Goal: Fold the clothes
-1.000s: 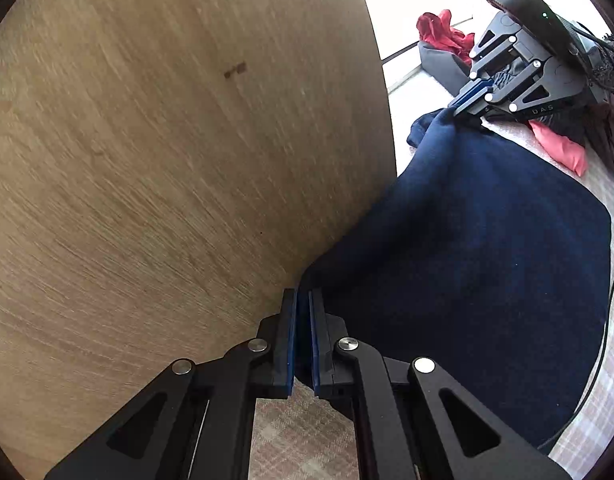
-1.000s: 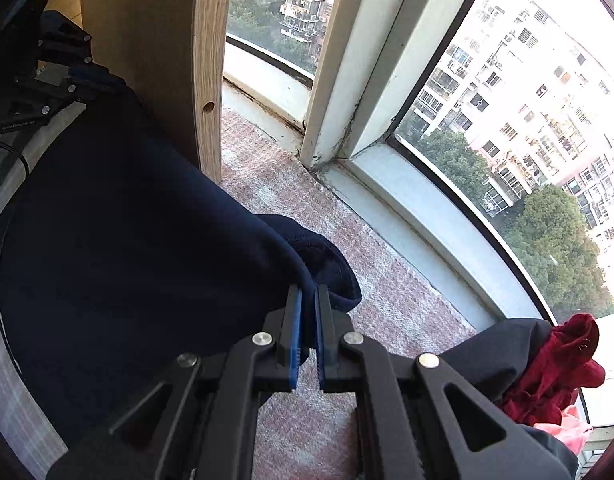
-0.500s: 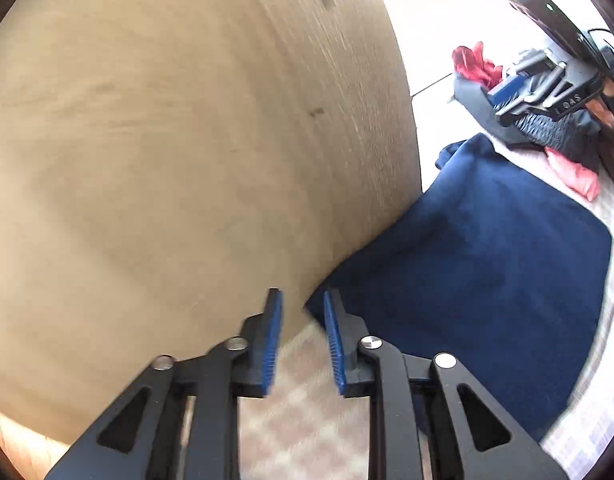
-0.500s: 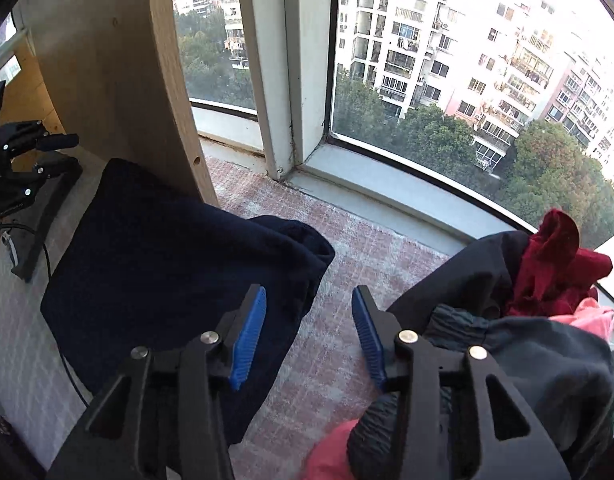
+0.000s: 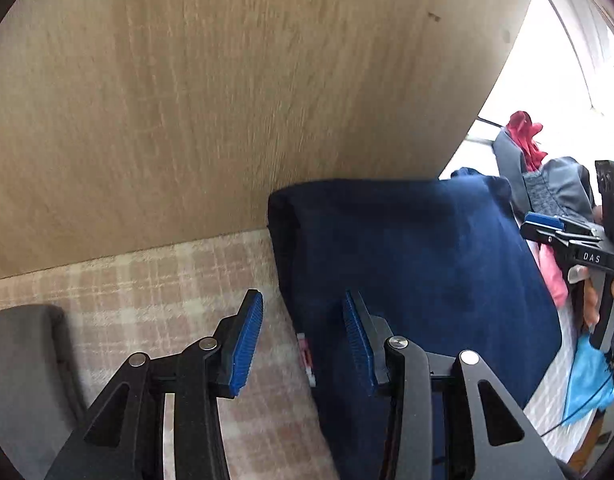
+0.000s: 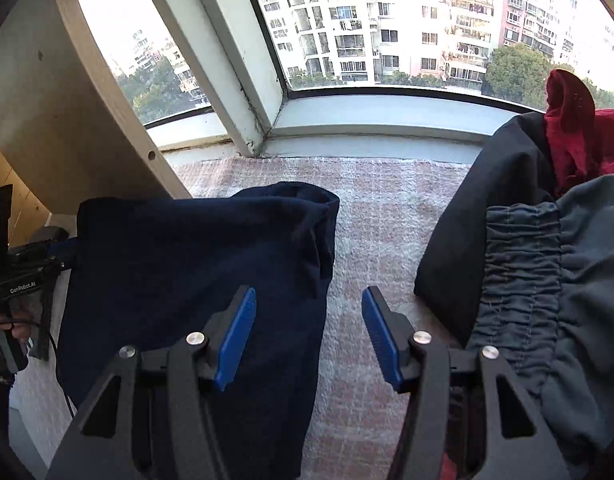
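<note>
- The folded navy garment [image 5: 419, 264] lies flat on the pink plaid cloth [image 5: 155, 292], its far edge against the wooden panel [image 5: 227, 92].
- The left gripper [image 5: 303, 340] has its jaws spread, holding nothing; its right blue pad is over the garment's near edge, its left pad over the plaid cloth.
- A small white and pink tag [image 5: 307, 356] shows at the garment's edge; its print is too blurred to read.
- The right gripper [image 6: 309, 336] is also spread and empty, above the garment's right edge and the bare cloth.
- In the left wrist view its body reads "DAS" [image 5: 591, 257].
- In the right wrist view the left device bears "GenRobot.AI" [image 6: 22, 289].
- A pile of dark, grey and red clothes [image 6: 547, 248] sits to the right by the window [image 6: 387, 32].
</note>
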`<state>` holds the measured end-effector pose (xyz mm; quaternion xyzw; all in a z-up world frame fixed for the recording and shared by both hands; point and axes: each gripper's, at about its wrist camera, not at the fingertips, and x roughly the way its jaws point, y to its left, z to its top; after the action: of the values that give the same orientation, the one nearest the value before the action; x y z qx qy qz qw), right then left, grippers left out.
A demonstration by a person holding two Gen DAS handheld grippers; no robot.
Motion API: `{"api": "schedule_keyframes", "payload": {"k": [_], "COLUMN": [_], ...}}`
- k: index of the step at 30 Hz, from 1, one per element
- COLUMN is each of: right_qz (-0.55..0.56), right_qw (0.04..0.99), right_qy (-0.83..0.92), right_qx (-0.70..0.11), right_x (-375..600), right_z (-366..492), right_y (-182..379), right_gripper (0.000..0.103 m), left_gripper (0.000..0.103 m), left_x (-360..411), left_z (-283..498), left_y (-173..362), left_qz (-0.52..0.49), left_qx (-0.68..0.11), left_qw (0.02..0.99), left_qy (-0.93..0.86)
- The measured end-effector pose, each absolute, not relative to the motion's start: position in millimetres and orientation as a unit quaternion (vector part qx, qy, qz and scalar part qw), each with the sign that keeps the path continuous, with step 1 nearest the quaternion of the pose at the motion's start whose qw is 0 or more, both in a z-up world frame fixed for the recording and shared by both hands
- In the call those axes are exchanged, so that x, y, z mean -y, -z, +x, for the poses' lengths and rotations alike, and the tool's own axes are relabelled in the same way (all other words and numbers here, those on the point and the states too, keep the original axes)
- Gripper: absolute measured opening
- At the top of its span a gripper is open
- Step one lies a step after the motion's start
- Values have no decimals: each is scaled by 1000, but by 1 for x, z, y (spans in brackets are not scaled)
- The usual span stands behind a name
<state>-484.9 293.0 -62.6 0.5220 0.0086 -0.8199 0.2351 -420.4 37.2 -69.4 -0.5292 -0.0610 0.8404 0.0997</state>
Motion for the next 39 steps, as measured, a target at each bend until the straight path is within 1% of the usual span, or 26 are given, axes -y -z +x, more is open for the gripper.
{"api": "schedule_keyframes", "payload": {"k": [3, 5, 6, 7, 8, 12, 14, 16, 17, 18, 19, 21, 25, 28, 31, 35, 39], "right_qz": [531, 527, 521, 518, 514, 492, 484, 481, 482, 485, 487, 497, 495, 480, 464, 432, 404], "right_qw": [233, 242, 247, 251, 254, 279, 297, 311, 317, 323, 330, 344, 351, 359, 369, 384, 389], "right_qy": [815, 815, 817, 818, 819, 824, 823, 820, 817, 813, 808, 796, 794, 800, 805, 816, 828], "right_qx": [-12, -16, -16, -18, -21, -36, -29, -18, -9, 3, 14, 42, 30, 25, 19, 11, 0], "right_x": [-287, -285, -284, -282, -280, -272, -271, -273, -275, -278, -280, -285, -286, -289, -294, -309, -313], "right_z": [-504, -510, -511, -512, -513, -511, -511, -512, -513, -515, -517, -521, -515, -502, -486, -450, -418], "right_y": [74, 77, 76, 76, 75, 72, 71, 71, 71, 71, 72, 73, 62, 42, 19, -19, -53], "right_gripper": [55, 57, 59, 62, 62, 62, 62, 57, 52, 36, 26, 18, 12, 11, 11, 10, 10], "left_gripper": [42, 43, 45, 48, 53, 55, 56, 56, 57, 56, 56, 43, 15, 13, 12, 12, 12], "left_x": [-44, -47, -47, -48, -48, -49, -50, -54, -55, -55, -56, -56, -61, -59, -54, -59, -58], "left_z": [-428, -428, -428, -428, -428, -428, -428, -427, -426, -426, -426, -425, -421, -409, -395, -349, -323], "left_y": [79, 80, 81, 82, 83, 85, 86, 87, 87, 87, 87, 88, 84, 71, 50, 11, -23], "left_qz": [-530, -526, -524, -524, -522, -513, -508, -503, -501, -499, -496, -490, -485, -476, -459, -431, -417], "left_qx": [66, 66, 66, 65, 65, 74, 74, 67, 65, 65, 66, 72, 64, 57, 61, 23, 7], "left_qw": [103, 109, 111, 111, 112, 115, 116, 118, 120, 124, 128, 145, 177, 189, 206, 227, 244], "left_qy": [-839, -841, -842, -842, -843, -847, -850, -853, -854, -855, -856, -857, -854, -857, -862, -873, -876]}}
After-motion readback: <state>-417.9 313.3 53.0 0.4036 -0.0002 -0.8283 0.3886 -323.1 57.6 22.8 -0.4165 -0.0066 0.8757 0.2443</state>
